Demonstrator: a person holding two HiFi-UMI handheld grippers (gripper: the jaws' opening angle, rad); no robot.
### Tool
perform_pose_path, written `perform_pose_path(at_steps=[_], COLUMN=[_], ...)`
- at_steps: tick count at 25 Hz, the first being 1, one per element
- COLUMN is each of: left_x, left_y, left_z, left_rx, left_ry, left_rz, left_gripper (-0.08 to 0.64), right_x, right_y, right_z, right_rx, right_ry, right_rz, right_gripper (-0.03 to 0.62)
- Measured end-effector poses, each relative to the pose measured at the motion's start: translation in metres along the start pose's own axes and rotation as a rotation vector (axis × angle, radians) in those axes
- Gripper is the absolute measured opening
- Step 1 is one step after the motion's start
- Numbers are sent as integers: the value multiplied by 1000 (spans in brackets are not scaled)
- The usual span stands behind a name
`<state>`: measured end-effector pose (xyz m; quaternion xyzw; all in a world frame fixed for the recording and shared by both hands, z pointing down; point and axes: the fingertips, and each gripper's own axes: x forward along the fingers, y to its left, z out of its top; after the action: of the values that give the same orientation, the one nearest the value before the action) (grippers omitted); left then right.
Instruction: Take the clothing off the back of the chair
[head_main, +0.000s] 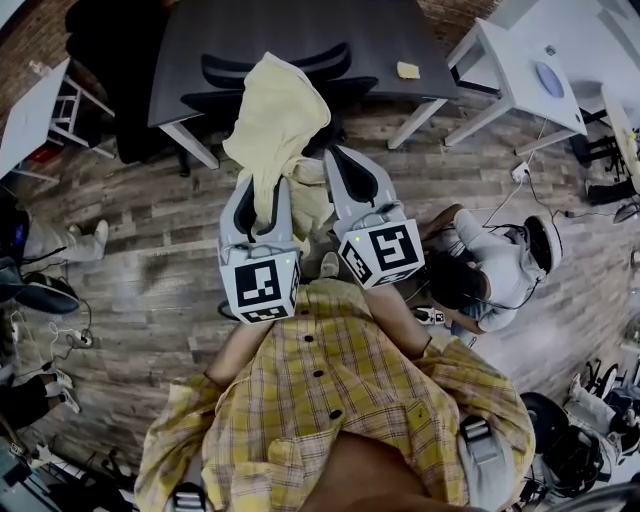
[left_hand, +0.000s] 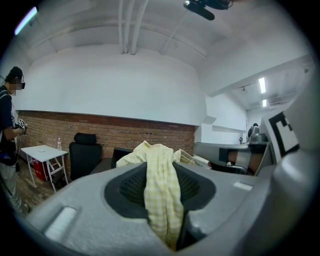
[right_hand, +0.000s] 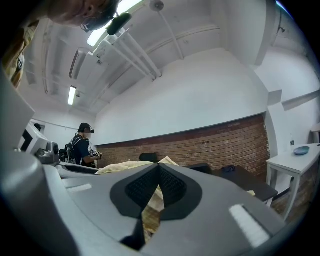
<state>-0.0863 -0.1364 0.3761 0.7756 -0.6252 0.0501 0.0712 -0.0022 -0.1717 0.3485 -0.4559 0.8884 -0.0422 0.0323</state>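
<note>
Just ahead of both tongs, the pale yellow clothing (head_main: 278, 115) is hanging over the back of the black chair (head_main: 225, 72), which is standing against a dark table (head_main: 300, 30) further out. The left tongs (left_hand: 160, 175) are pinching a twisted hank of the checked fabric between narrowly parted jaws, the cloth trailing back toward the handle. The right tongs (right_hand: 159, 167), close beside them, are meeting at the tips, with what looks like a fold of the same fabric caught in them. The garment is looking light, thin and limp, so it is likely going to sag and drag rather than lift as one piece, and a loose part might be snagging on the chair's top edge. A thick, bunched part lying over the chair top, just beyond the tongs, is probably offering the surest hold.
</note>
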Motion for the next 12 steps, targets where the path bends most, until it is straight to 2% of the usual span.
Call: perform_pose_path(at_steps=[12], left_x=[3], left_y=[3], left_z=[-17], left_rx=[-2], left_ry=[27], left_rz=[0], left_gripper=[138], right_x=[-2], right_y=[6], right_z=[-27], right_rx=[5], right_ry=[60], right_rz=[13], right_gripper=[0])
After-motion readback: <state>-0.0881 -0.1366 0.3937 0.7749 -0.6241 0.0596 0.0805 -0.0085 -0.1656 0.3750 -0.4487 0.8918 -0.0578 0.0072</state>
